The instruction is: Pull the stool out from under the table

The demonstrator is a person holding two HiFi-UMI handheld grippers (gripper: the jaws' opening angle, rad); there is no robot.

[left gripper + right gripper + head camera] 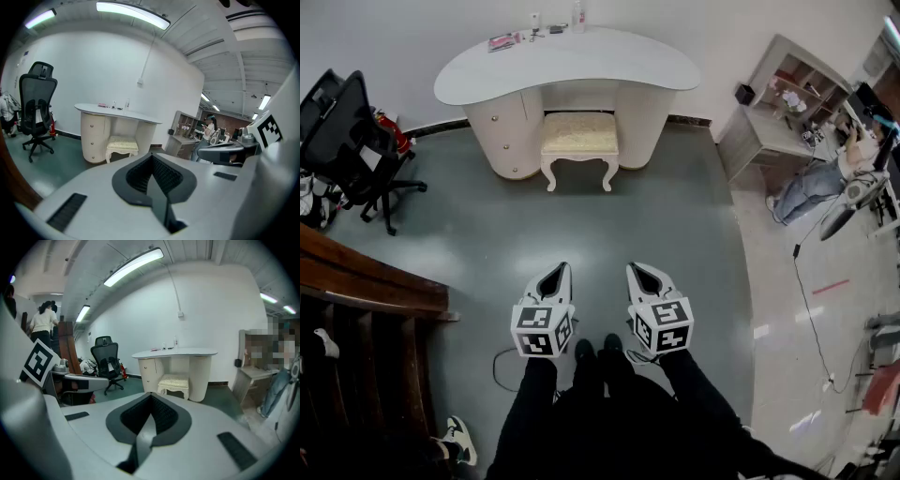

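A cream stool (579, 141) with a padded seat and curved legs stands half under the white curved dressing table (567, 64) at the far wall. It also shows small in the left gripper view as the stool (123, 146) and in the right gripper view as the stool (175, 383). My left gripper (556, 272) and right gripper (641, 272) hang side by side in front of my body, well short of the stool, both shut and empty. The jaws meet with no gap in the left gripper (152, 161) and the right gripper (151, 404).
A black office chair (352, 141) stands at the left near the table. Dark wooden stair rails (366, 281) run along the near left. A shelf unit (787, 103) and a seated person (825, 178) are at the right. Green floor (581, 234) lies between me and the stool.
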